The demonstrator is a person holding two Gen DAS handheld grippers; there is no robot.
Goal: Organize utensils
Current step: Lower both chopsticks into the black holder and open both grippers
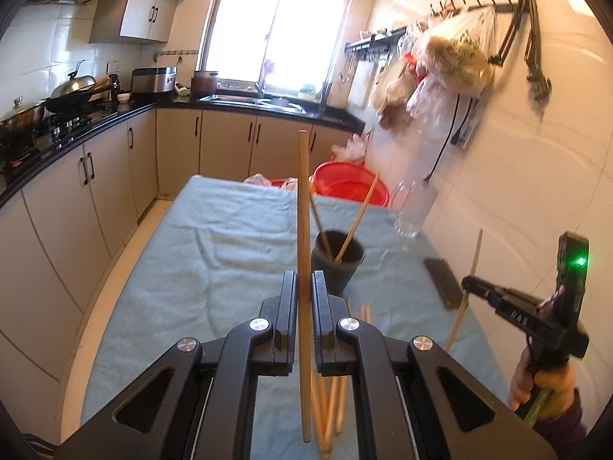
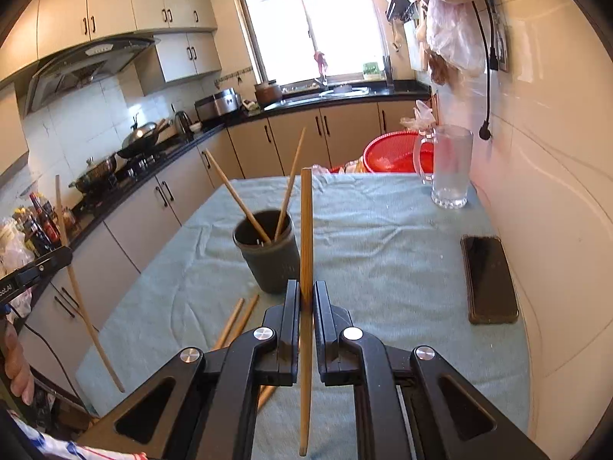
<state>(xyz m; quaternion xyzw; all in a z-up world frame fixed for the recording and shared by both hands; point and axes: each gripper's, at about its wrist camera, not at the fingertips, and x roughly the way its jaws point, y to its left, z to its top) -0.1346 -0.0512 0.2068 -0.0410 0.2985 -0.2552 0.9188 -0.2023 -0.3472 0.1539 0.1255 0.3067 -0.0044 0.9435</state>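
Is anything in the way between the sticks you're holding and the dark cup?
Nothing visible blocks the way. Each gripper, left and right, is shut on one chopstick, and the dark cup stands just ahead on the cloth. Only the two chopsticks leaning inside it take up part of its mouth.

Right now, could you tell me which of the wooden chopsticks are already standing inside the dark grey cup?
The two leaning chopsticks in the dark grey cup; the others are either clamped in the grippers or lying on the cloth.
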